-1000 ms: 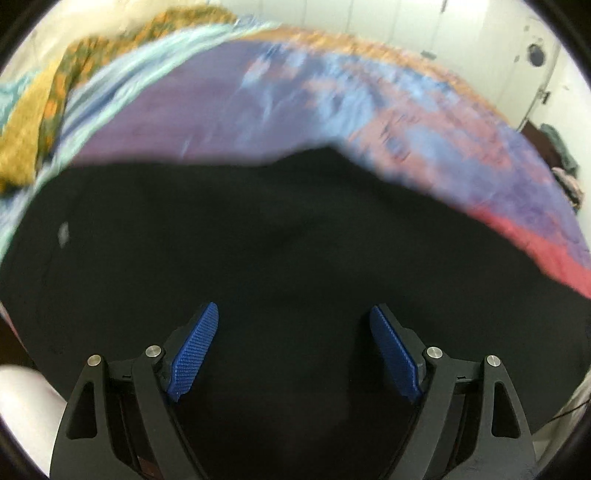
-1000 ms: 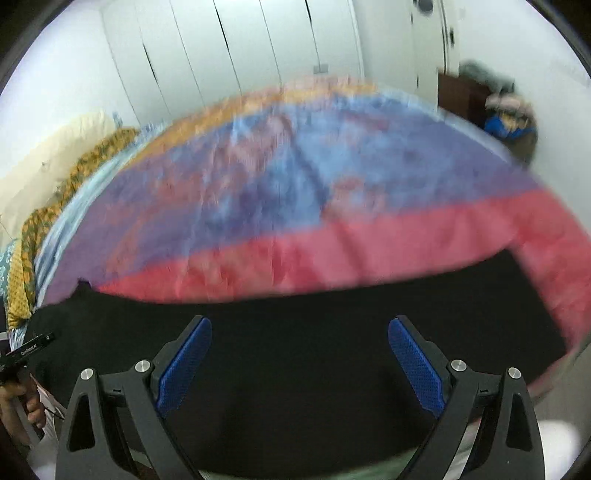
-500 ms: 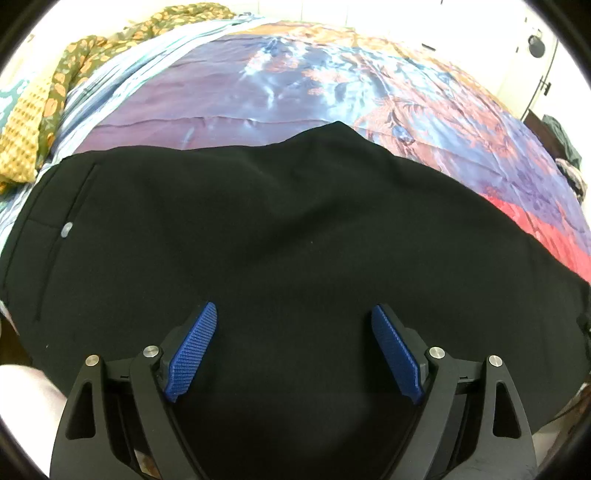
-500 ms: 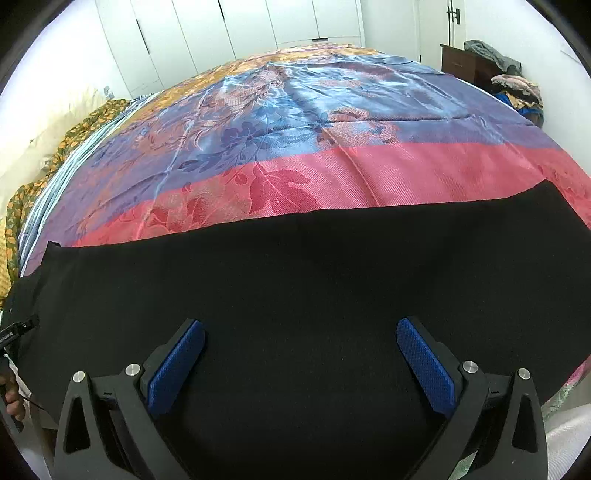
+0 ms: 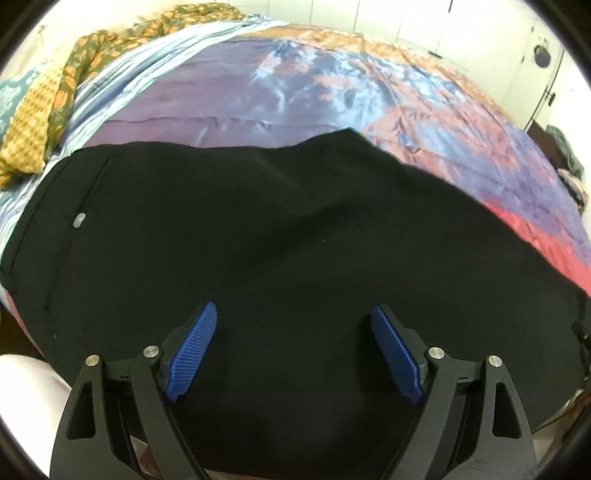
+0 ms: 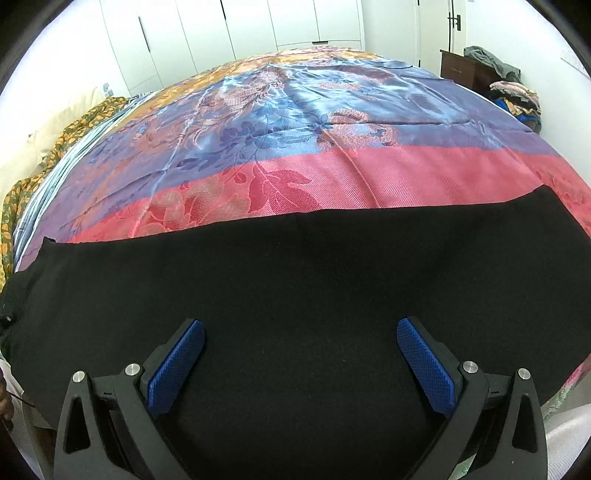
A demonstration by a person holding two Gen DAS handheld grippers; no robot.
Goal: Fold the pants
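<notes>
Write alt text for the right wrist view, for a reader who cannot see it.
Black pants lie spread flat across the near edge of a bed, with the right tool above them, its blue pads wide apart and gripping nothing. Beyond stretches a shiny bedspread in pink, blue and purple, with white wardrobe doors behind.

pants [image 5: 295, 240] on bedspread [image 6: 295, 110], near edge

Black pants [image 5: 295, 236] lie spread flat across the near edge of a bed, waistband to the left, one small pale tag showing near it.
</notes>
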